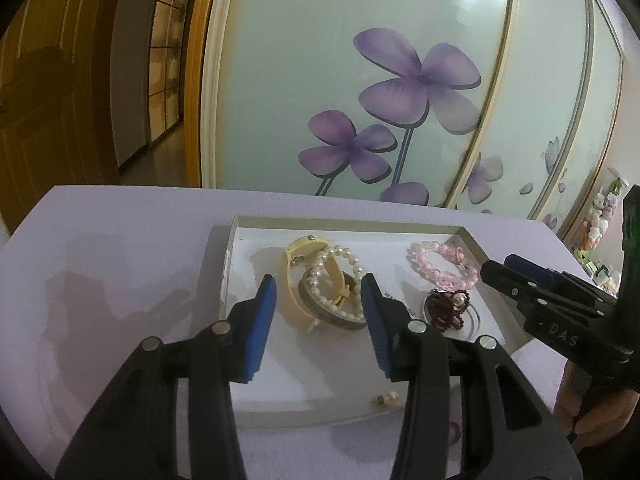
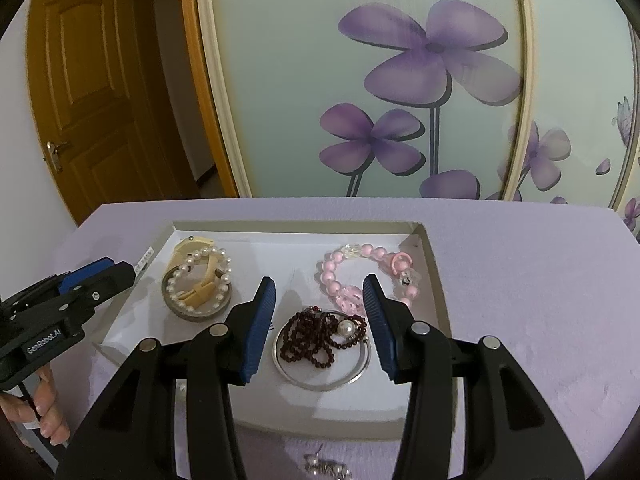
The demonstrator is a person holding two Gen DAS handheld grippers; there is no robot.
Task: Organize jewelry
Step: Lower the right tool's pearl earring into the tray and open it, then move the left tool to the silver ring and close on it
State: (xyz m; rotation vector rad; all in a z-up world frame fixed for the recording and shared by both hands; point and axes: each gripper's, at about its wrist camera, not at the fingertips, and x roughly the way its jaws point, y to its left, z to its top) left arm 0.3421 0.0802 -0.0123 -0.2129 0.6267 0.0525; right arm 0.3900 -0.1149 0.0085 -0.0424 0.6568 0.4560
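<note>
Jewelry: gathered in a shallow white tray (image 2: 430,276) on the lilac desk (image 2: 520,300); a few small pieces lie outside it by the near rim.
Near edge: a small silvery piece with pearls (image 2: 326,468) sits on the desk just before the tray's near wall, low between the right tongs' arms; the left view shows a pearl earring (image 1: 386,398) inside the tray close to that wall.
Left tongs (image 1: 318,322): jaws apart, nothing between the blue pads, hovering over the tray's left half.
Right tongs (image 2: 320,322): jaws apart and empty, hovering over the dark red bead strand (image 2: 316,338).
Tray, near right: the dark red strand, with one large pearl, lies heaped inside a clear ring (image 2: 362,368).
Tray, left: a beige watch (image 2: 202,280) and a pearl bracelet (image 2: 192,258) lie across a grey round bangle (image 2: 188,314), near the left wall.
Tray, far right: a pink bead bracelet (image 2: 332,280) lies close to the right wall.
Open room in tray: bare white floor between the left pile and the right pieces, and along the far wall.
Desk margins: bare lilac surface on the tray's left, right and far sides.
Beyond the far edge: a glass wardrobe door with purple flowers (image 2: 432,52); a wooden door (image 2: 88,92) at far left.
</note>
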